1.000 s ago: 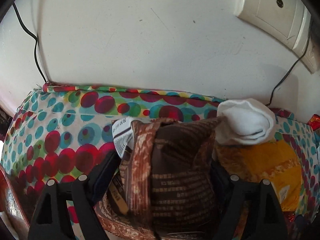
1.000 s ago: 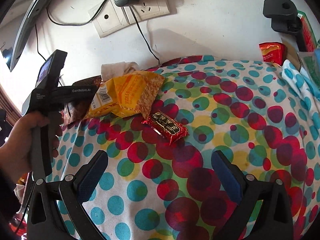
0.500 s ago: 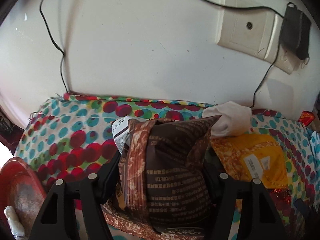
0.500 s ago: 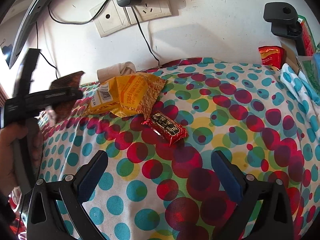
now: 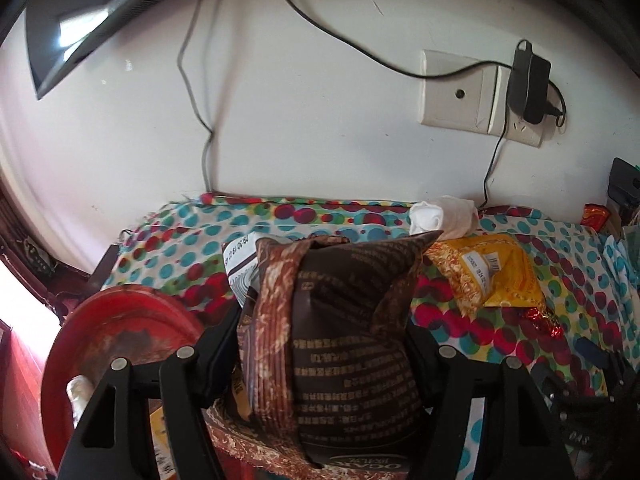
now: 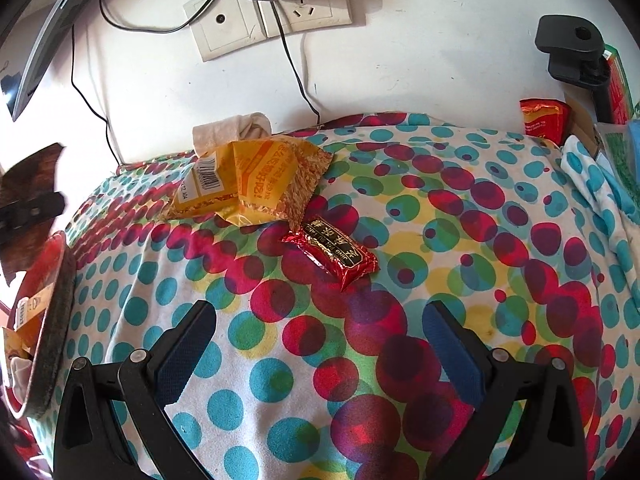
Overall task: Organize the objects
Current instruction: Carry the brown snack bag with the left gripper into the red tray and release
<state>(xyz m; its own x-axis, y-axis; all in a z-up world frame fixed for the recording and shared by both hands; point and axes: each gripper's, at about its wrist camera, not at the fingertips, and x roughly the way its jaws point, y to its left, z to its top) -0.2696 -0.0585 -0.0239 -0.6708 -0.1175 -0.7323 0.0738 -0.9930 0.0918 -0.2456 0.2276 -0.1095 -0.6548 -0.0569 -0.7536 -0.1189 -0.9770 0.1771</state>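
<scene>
My left gripper [image 5: 324, 344] is shut on a brown snack bag [image 5: 340, 340] and holds it off the table's left end, above a red basin [image 5: 120, 344]. The bag also shows at the far left of the right wrist view [image 6: 28, 200]. My right gripper [image 6: 320, 344] is open and empty over the polka-dot tablecloth [image 6: 480, 260]. A small red snack packet [image 6: 334, 250] lies just beyond it. A yellow snack bag [image 6: 252, 184] lies farther back, with a rolled white sock [image 6: 232, 130] behind it at the wall.
The red basin [image 6: 48, 320] stands by the table's left edge and holds a few items. Wall sockets with plugs and cables [image 6: 272, 12] sit above the table. A red packet [image 6: 542, 118], a black clamp [image 6: 572, 52] and boxes crowd the back right corner.
My left gripper has pulled back and to the left with the brown bag, off the table toward the red basin. My right gripper has barely moved.
</scene>
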